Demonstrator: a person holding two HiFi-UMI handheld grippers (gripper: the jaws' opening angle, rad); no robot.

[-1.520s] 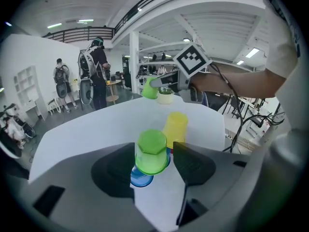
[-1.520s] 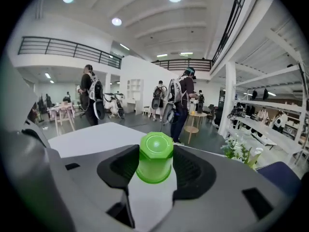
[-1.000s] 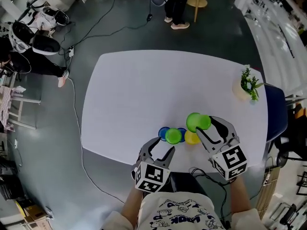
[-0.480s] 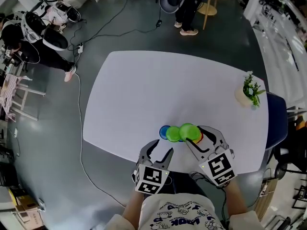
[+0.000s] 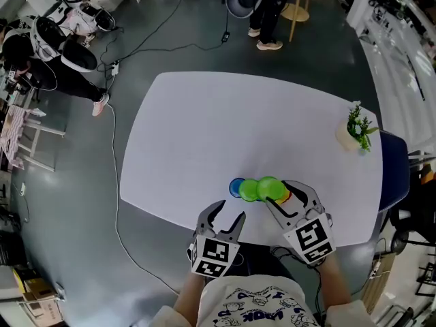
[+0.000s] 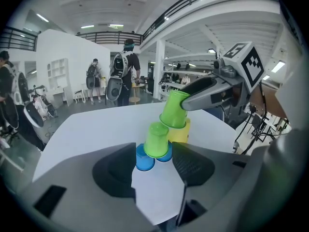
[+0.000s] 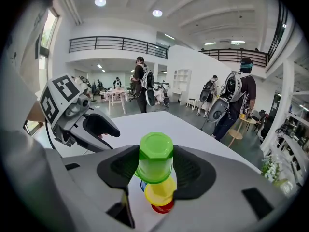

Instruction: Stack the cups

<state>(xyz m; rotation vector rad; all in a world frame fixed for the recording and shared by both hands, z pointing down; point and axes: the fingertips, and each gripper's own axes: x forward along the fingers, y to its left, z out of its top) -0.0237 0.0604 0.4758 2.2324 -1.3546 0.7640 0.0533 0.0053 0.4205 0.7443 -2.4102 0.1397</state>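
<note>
near: my left gripper [image 6: 154,166] hangs at the table [image 5: 204,114] edge, jaws wide, nothing between | my right gripper [image 7: 155,170] clamps a tilted, upturned green cup [image 7: 155,156] over the yellow cup [image 7: 159,193] and red cup [image 7: 163,208] | beyond: I see a second green cup [image 6: 157,140] against the blue cups [image 6: 143,162] | far right: potted plant [image 5: 355,123]

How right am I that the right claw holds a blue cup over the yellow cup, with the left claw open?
Wrong on one point: the held cup is green, not blue. The right gripper view shows the right claw holding a green cup over the yellow cup, with the left claw open.
</note>
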